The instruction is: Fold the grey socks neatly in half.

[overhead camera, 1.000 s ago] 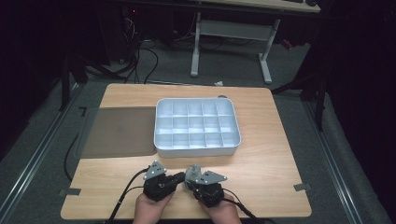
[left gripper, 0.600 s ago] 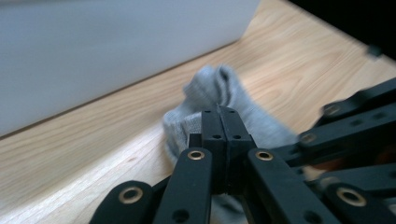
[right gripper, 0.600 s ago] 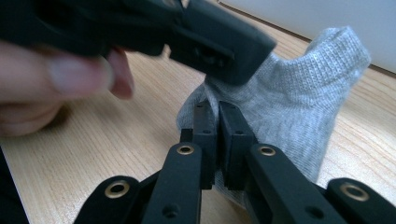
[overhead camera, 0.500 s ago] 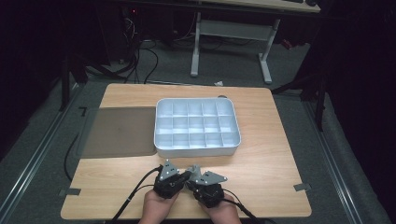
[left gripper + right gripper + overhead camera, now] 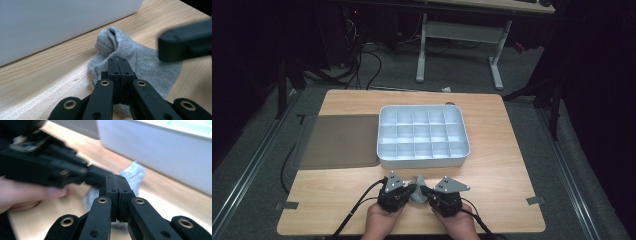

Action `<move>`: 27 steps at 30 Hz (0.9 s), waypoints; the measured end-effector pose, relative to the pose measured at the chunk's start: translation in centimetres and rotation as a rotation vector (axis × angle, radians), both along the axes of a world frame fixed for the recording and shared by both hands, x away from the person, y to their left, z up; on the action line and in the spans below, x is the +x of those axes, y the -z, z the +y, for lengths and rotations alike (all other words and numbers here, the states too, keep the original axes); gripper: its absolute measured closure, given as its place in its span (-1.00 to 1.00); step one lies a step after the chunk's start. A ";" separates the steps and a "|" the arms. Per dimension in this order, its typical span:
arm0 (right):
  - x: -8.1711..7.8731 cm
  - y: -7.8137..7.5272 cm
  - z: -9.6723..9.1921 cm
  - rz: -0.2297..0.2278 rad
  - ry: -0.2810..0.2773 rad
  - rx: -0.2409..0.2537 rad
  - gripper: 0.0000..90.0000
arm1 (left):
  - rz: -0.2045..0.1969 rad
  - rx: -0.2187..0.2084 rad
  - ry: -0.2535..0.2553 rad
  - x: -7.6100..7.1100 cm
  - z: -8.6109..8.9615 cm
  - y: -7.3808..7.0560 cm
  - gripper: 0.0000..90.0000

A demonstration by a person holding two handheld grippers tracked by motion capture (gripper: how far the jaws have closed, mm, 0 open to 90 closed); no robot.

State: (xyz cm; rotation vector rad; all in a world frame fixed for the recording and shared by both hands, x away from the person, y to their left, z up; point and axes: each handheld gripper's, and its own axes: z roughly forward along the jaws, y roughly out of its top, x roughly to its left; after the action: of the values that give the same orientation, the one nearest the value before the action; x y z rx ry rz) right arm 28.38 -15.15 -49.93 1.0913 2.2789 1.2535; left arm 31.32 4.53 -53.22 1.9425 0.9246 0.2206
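A grey sock point(image 5: 140, 57) is pinched by the closed left gripper point(image 5: 117, 60) and right gripper point(image 5: 116, 178) beside the tray point(image 5: 422, 162); lifting together is called for next

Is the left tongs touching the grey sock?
Touching. In the left gripper view the left tongs, jaws shut, press down onto the grey sock, with no gap visible.

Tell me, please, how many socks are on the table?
1. One grey sock lies on the wooden table, just in front of the white tray, between the two grippers. Others may be hidden under the hands.
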 end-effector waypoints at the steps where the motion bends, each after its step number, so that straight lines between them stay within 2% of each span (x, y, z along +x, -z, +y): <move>1: 0.4 0.1 0.0 0.005 0.005 -0.009 1.00 | 0.000 0.003 0.002 0.0 0.0 0.0 1.00; 3: 0.9 0.3 0.0 0.021 0.014 -0.025 1.00 | 0.001 0.004 0.001 0.0 0.0 0.0 1.00; 4: 1.5 1.0 -0.1 0.045 0.027 -0.060 1.00 | 0.004 0.007 0.002 0.0 0.0 0.0 1.00; 9: 1.6 2.2 -0.3 0.078 0.025 -0.106 1.00 | 0.004 0.018 0.006 0.0 0.0 0.0 1.00; 13: 1.5 2.4 -0.6 0.071 0.029 -0.107 1.00 | -0.022 0.057 0.005 -0.2 0.2 0.0 1.00; 16: 1.5 2.6 -0.7 0.071 0.030 -0.099 1.00 | -0.034 0.065 -0.002 -0.4 0.5 0.0 1.00; 19: 1.5 2.6 -0.7 0.069 0.031 -0.097 1.00 | -0.033 0.045 0.000 -0.6 0.7 -0.2 0.97; 20: 1.5 2.6 -0.7 0.068 0.030 -0.099 1.00 | -0.035 0.010 -0.001 -0.8 0.6 -0.6 0.94; 22: 1.5 2.7 -0.7 0.067 0.034 -0.101 1.00 | -0.041 -0.028 0.015 -1.3 0.3 -1.2 0.90; 24: 1.5 2.7 -0.8 0.070 0.036 -0.095 1.00 | -0.049 -0.040 0.032 -1.6 -0.1 -1.5 0.89; 26: 1.6 2.7 -0.8 0.069 0.036 -0.097 1.00 | -0.033 0.013 0.056 -1.9 -0.8 -1.0 0.89; 27: 1.6 2.7 -0.9 0.069 0.035 -0.095 1.00 | -0.033 0.013 0.056 -1.9 -0.8 -1.0 0.89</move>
State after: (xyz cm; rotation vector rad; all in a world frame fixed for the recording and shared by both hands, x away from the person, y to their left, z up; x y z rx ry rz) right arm 29.96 -16.01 -52.67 1.1525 2.3333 1.0989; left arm 29.40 3.73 -52.17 1.9683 0.8479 0.2261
